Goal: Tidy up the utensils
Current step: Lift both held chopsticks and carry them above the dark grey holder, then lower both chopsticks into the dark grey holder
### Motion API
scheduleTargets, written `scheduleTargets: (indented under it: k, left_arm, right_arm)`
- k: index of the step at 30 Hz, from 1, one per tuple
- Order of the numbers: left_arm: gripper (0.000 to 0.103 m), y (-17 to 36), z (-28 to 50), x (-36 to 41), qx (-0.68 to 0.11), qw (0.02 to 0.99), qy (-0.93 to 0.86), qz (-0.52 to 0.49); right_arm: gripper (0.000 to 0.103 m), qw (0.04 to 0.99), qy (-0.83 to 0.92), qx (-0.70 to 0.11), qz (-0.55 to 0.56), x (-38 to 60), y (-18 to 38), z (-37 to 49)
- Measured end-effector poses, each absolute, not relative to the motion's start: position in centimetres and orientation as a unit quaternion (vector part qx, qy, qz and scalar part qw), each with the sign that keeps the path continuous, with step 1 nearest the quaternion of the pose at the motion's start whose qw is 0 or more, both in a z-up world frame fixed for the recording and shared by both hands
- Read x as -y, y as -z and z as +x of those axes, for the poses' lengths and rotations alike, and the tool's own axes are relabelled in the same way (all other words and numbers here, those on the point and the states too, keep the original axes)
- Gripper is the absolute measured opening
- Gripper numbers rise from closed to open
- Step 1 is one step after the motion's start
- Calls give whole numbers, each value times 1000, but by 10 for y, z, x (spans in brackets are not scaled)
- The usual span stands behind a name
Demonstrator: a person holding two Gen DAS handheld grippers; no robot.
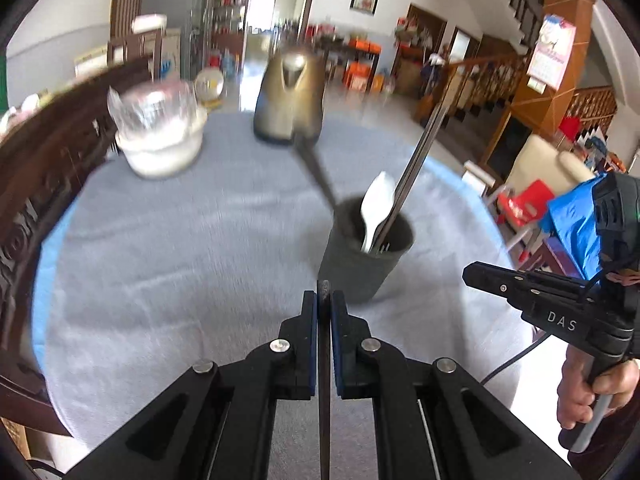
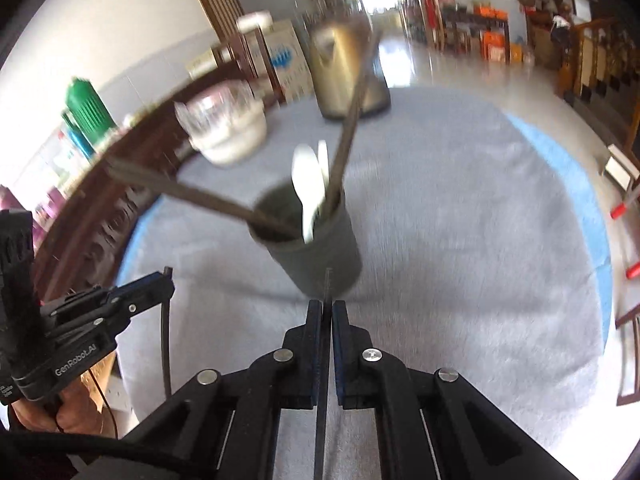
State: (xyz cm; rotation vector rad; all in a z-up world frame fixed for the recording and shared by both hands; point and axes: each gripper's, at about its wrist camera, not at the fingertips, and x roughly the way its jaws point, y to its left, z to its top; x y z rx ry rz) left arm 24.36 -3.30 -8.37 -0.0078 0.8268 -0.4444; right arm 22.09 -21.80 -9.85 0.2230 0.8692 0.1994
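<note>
1. Jaws of the left gripper (image 1: pixel 324 300) clench a thin dark utensil (image 1: pixel 324 400); the right gripper (image 2: pixel 327 308) clamps another (image 2: pixel 322 420).
2. Holder cup (image 1: pixel 366 256) on the tabletop (image 1: pixel 180 260) already carries a white spoon (image 1: pixel 376 204).
3. Stiff, slim, slippery, I'd say: grip mid-shaft.

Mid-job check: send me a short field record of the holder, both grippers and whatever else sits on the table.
holder: dark grey cylindrical cup, upright on the grey tablecloth
in holder: white plastic spoon, long metal chopsticks, dark-handled utensil
left gripper: shut on a thin dark utensil
right gripper: shut on a thin dark utensil
others: metal kettle, white bowl
</note>
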Motion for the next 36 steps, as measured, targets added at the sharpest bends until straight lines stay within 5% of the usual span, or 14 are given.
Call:
scheduleTargets:
  k: [7, 24, 32, 36]
  left_arm:
    - [7, 43, 229, 33, -339, 914, 222, -1]
    - [6, 28, 196, 10, -320, 922, 217, -15]
    - [7, 31, 194, 7, -317, 924, 213, -17]
    - [7, 31, 194, 6, -318, 924, 212, -19]
  right_arm:
    - [5, 928, -101, -344, 100, 220, 60, 200]
    - [10, 815, -61, -567, 98, 202, 182, 269]
    - [25, 797, -35, -599, 75, 191, 204, 294]
    - [9, 810, -18, -586, 23, 183, 206, 295]
